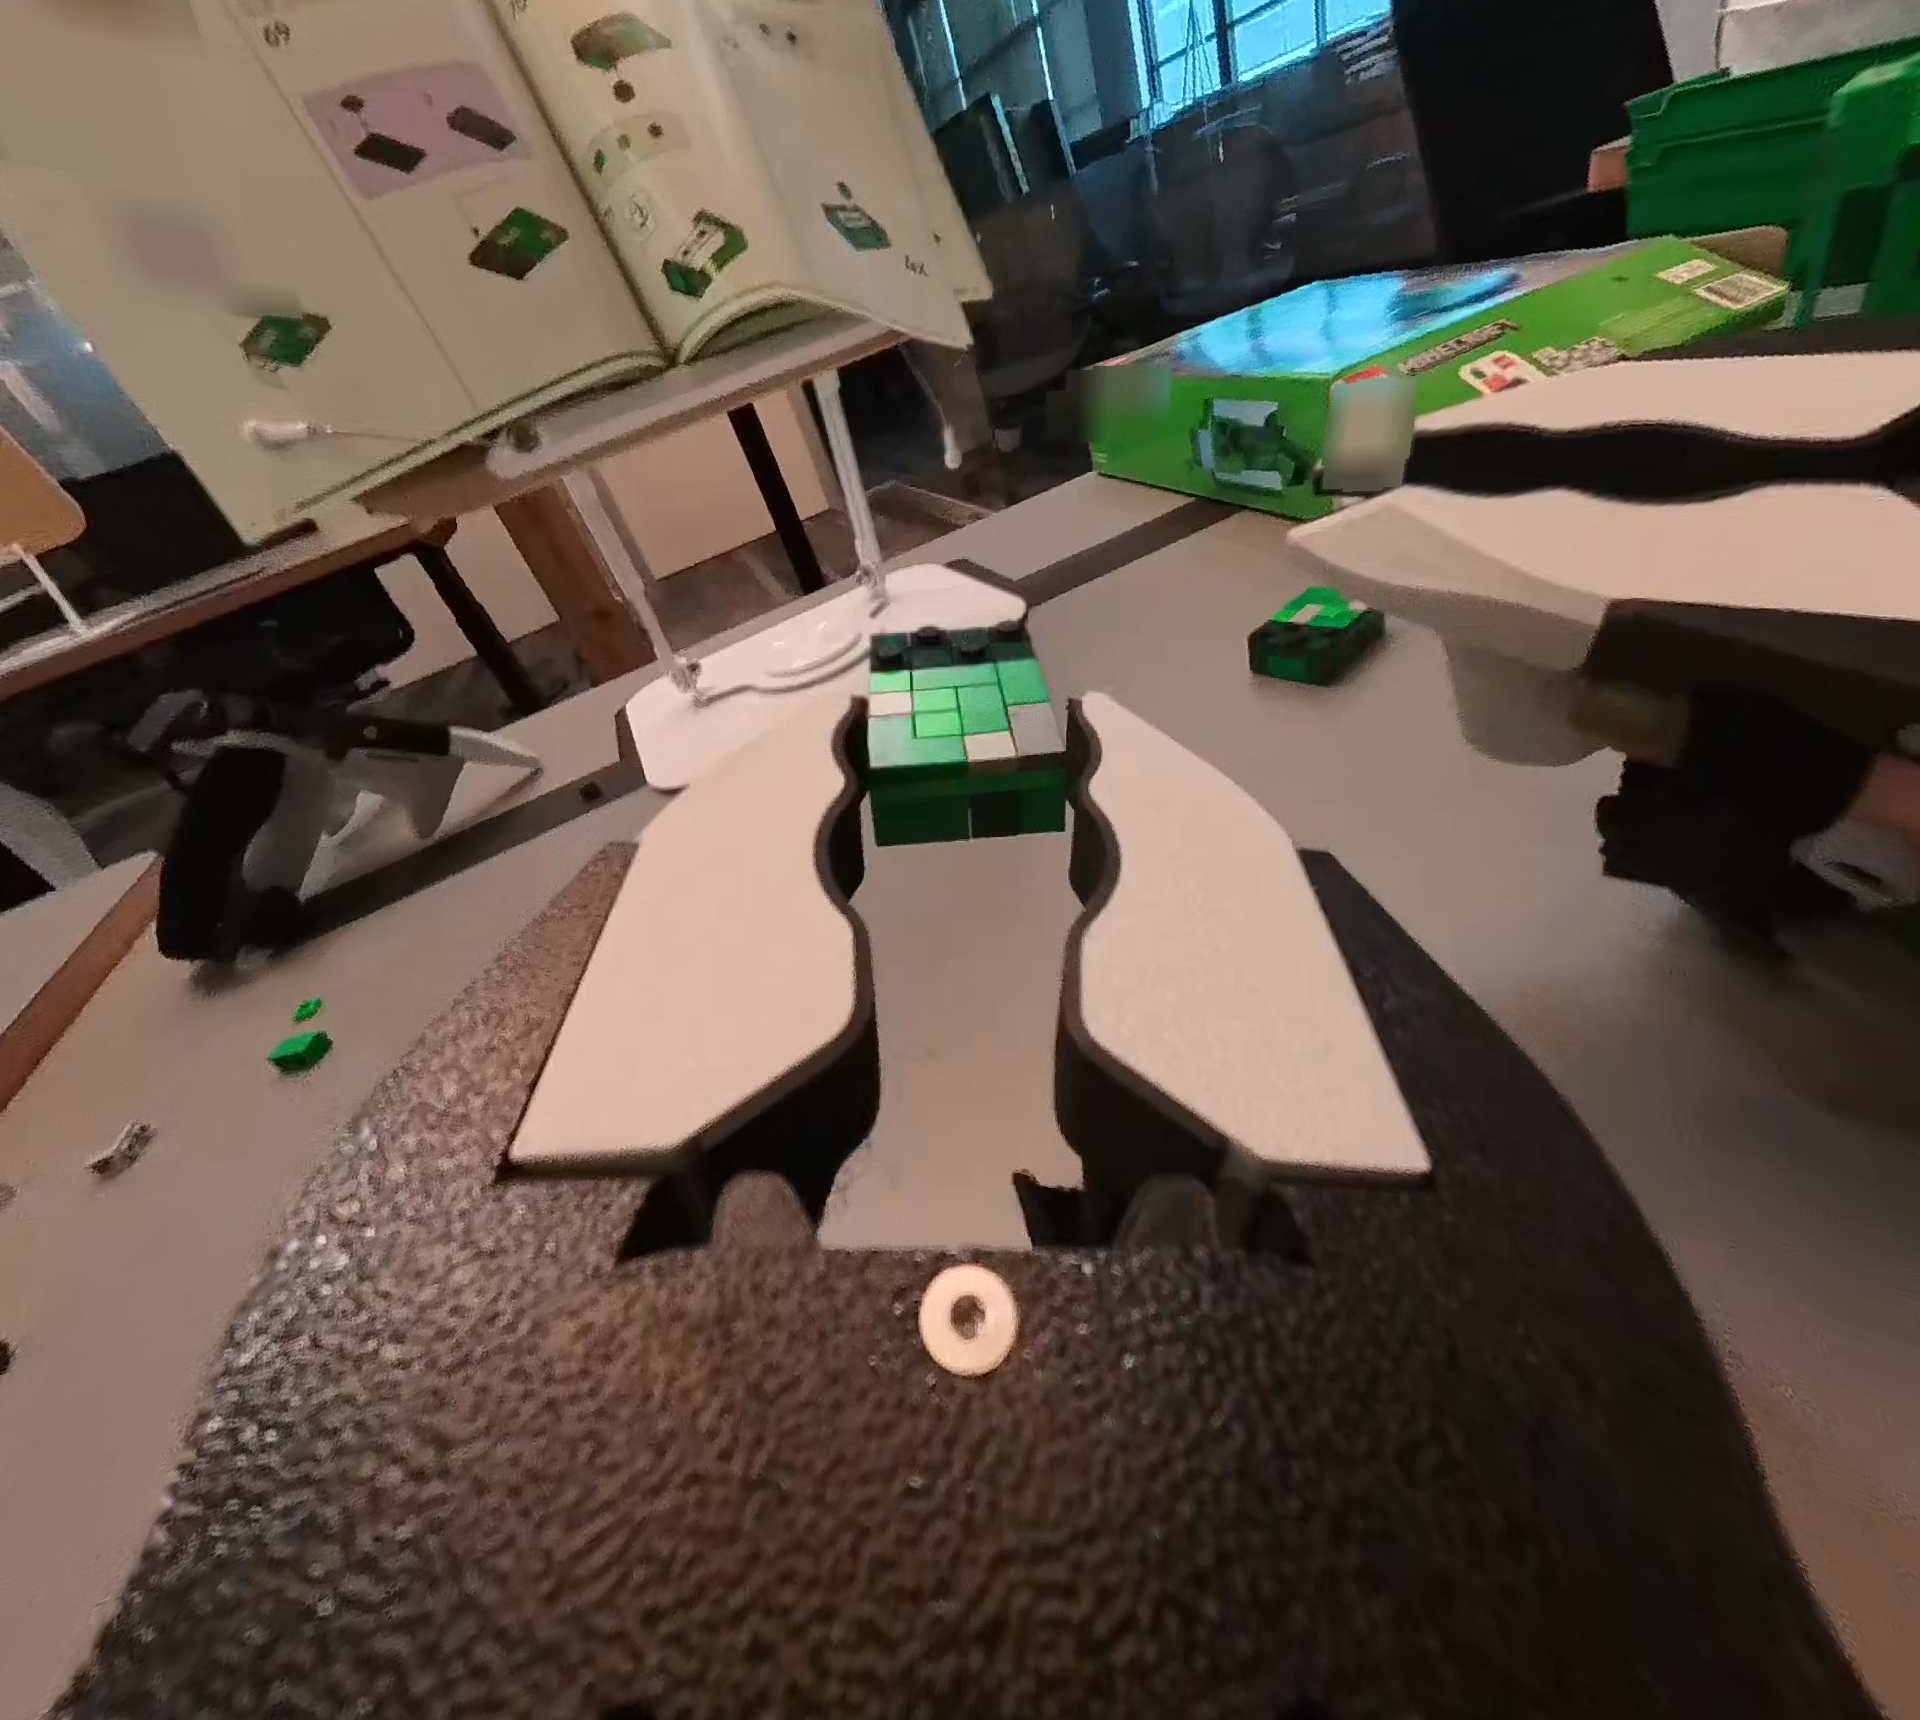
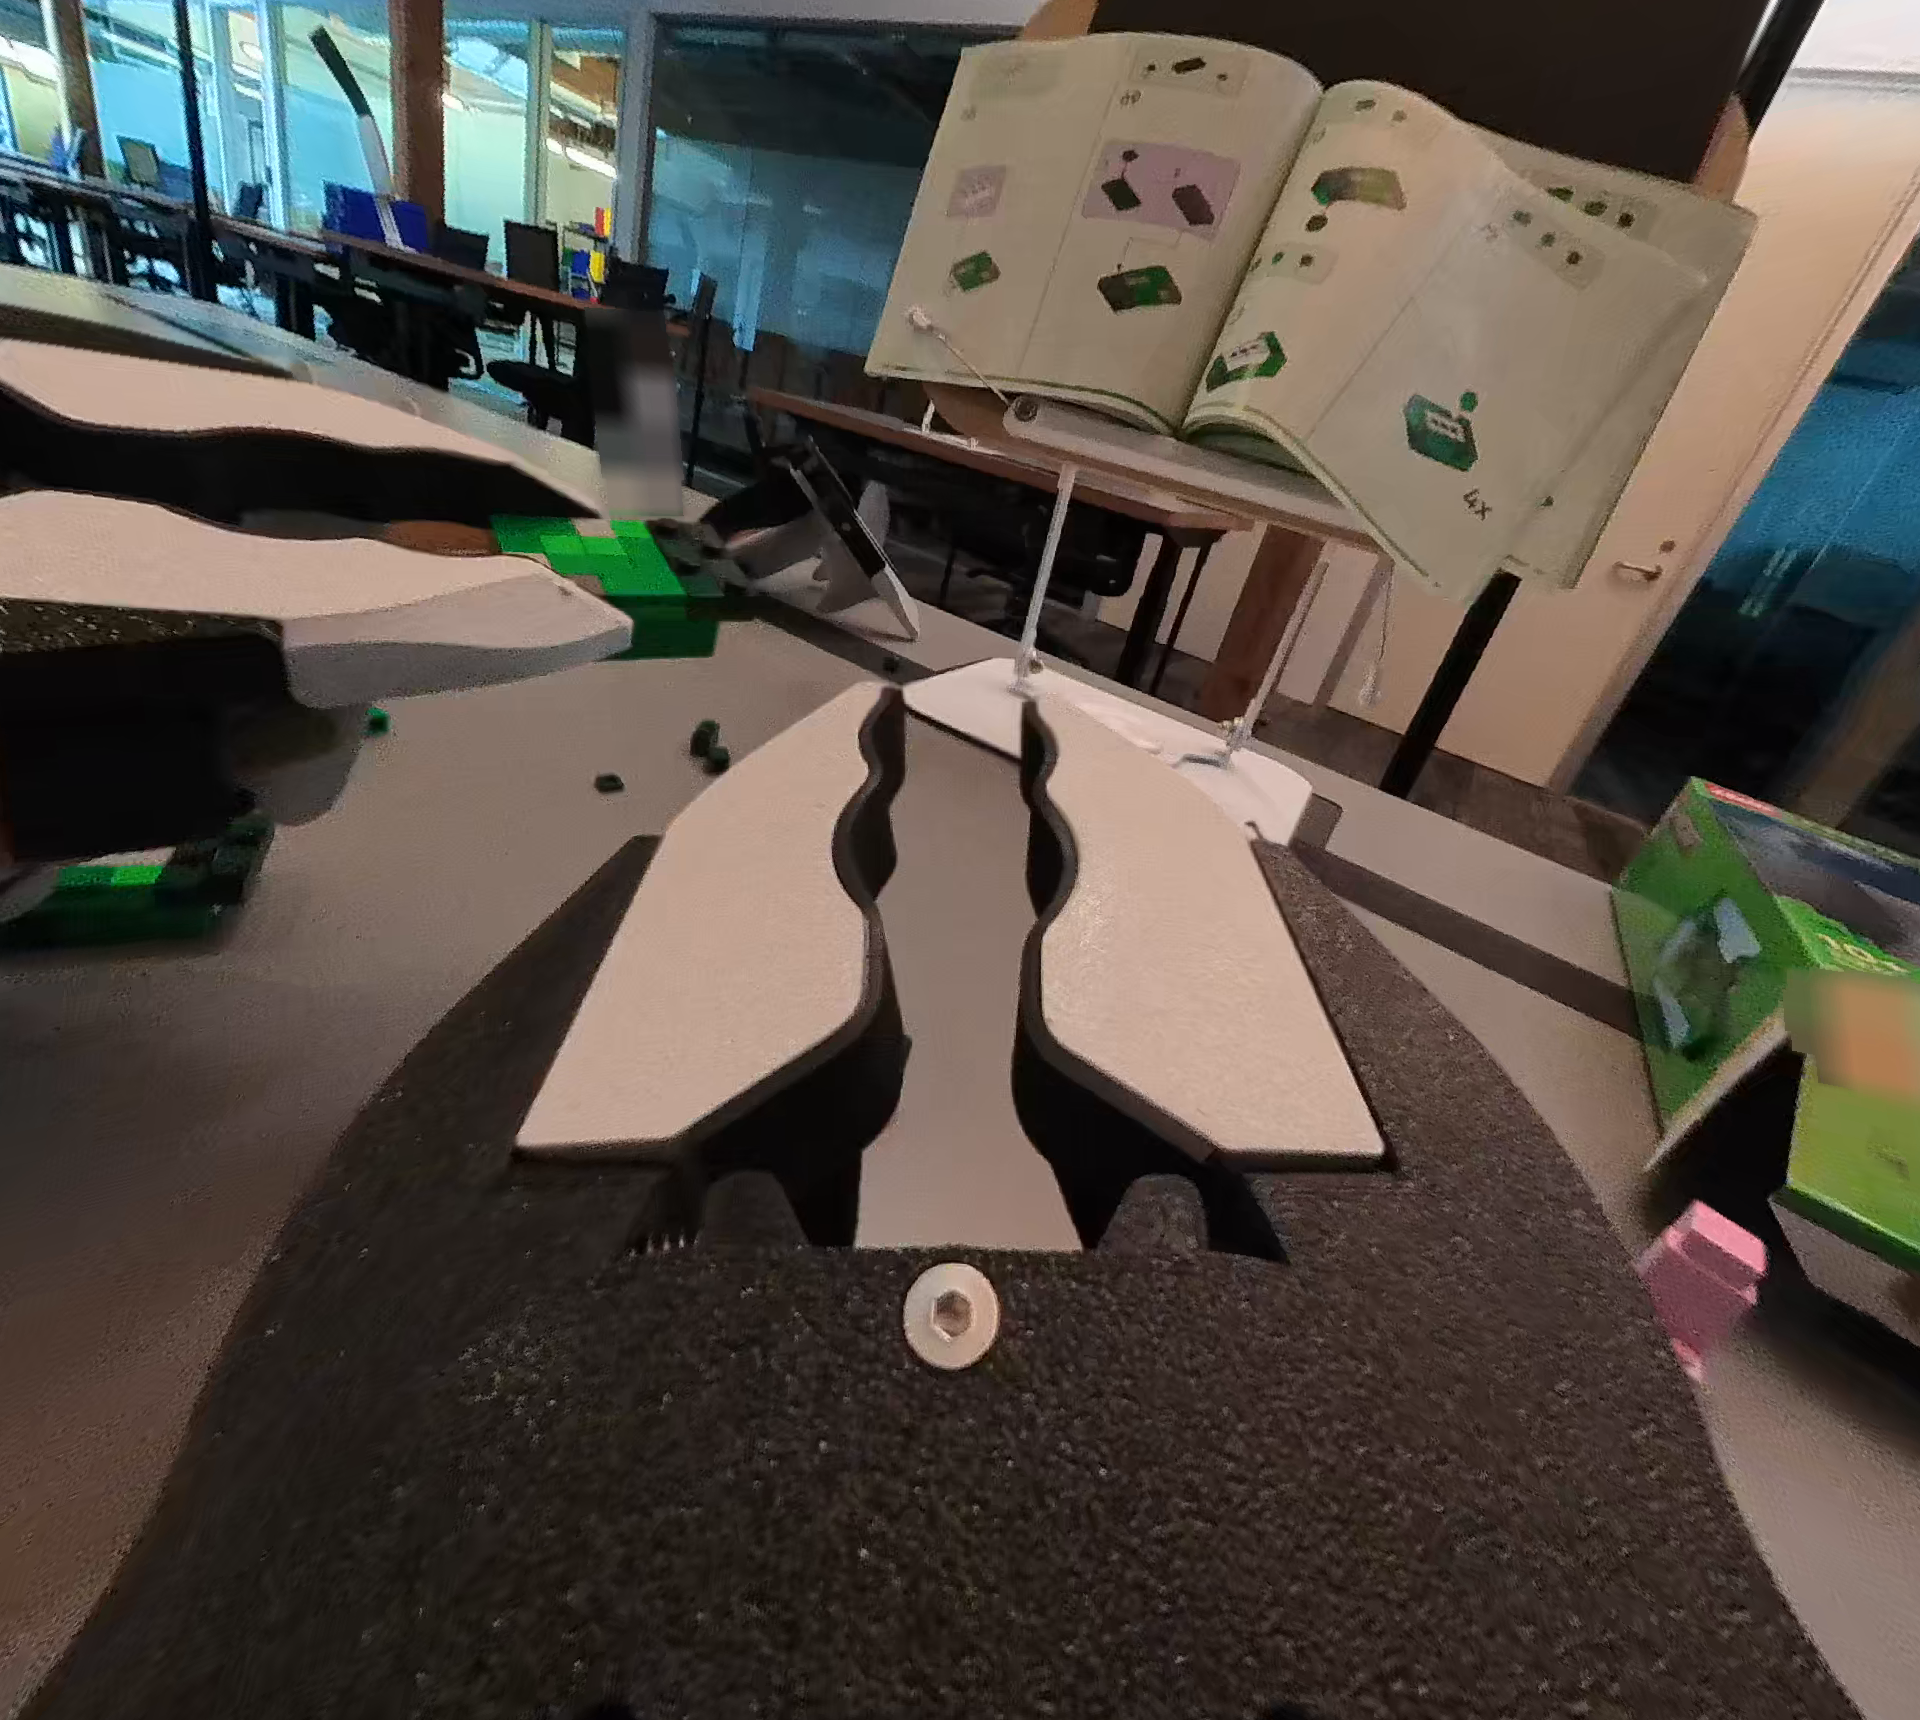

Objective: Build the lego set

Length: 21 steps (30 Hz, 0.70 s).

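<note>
A green, white and black lego block assembly [image 1: 966, 756] with black studs on its far end sits between my left gripper's [image 1: 966, 730] fingertips, held above the grey table [image 1: 966, 995]. In the right wrist view the left gripper [image 2: 613, 553] reaches in from the left with the same block [image 2: 665, 590]. My right gripper [image 2: 961, 714] has a narrow gap between its fingers and nothing in it. It points at the white base of the booklet stand [image 2: 966, 699], and comes in from the right in the left wrist view [image 1: 1361, 481]. A second small green assembly [image 1: 1314, 642] lies on the table.
An open instruction booklet [image 1: 520, 164] rests on a stand behind the table. A green lego box [image 1: 1403, 382] lies at the right. Loose green pieces [image 1: 301, 1047] and dark pieces [image 2: 707, 740] are scattered about. Another green assembly [image 2: 135, 891] lies under the left gripper. A black and white device [image 1: 312, 797] stands at the left edge.
</note>
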Each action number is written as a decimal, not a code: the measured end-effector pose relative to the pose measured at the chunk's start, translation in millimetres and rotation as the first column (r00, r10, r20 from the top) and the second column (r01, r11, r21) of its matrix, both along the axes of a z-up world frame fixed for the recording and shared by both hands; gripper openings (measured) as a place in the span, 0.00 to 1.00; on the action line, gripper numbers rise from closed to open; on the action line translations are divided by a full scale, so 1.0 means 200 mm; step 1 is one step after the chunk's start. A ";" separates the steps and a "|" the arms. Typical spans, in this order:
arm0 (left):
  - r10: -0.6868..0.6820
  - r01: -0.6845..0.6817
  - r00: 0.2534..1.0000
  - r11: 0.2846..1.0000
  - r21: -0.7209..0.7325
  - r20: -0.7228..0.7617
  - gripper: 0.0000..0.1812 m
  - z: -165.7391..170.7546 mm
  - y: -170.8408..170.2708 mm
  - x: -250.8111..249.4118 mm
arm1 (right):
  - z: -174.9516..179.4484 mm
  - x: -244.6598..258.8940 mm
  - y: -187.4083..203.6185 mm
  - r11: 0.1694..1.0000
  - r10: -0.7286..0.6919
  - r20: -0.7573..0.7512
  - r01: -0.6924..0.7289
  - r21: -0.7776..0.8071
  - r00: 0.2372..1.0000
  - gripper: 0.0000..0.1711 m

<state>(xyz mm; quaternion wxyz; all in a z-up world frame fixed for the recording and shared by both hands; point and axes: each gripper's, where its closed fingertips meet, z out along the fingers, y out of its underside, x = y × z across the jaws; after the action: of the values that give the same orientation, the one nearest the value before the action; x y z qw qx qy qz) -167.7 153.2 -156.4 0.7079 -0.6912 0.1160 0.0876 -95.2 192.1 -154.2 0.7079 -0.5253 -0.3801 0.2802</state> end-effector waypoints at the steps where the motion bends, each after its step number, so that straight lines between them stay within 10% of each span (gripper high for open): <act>1: 0.009 -0.009 1.000 1.000 0.001 0.014 0.20 0.00 -0.01 -0.03 | -0.01 0.00 0.01 1.000 -0.009 0.016 0.009 -0.008 1.000 0.10; 9: 0.245 -0.249 0.969 0.956 0.159 0.044 0.20 0.13 -0.18 -0.48 | -0.03 0.05 0.10 0.987 -0.082 -0.025 0.078 -0.143 0.996 0.00; 21: -0.082 0.083 0.996 0.996 0.022 -0.031 0.20 0.02 -0.09 -0.06 | 0.01 0.07 0.11 0.992 -0.111 -0.067 0.106 -0.062 0.992 0.00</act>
<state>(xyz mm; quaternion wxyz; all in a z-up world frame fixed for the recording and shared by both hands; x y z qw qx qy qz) -179.7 134.3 -152.9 0.7171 -0.6761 0.1542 0.0702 -80.3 213.6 -152.7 0.7194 -0.5554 -0.3176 0.2704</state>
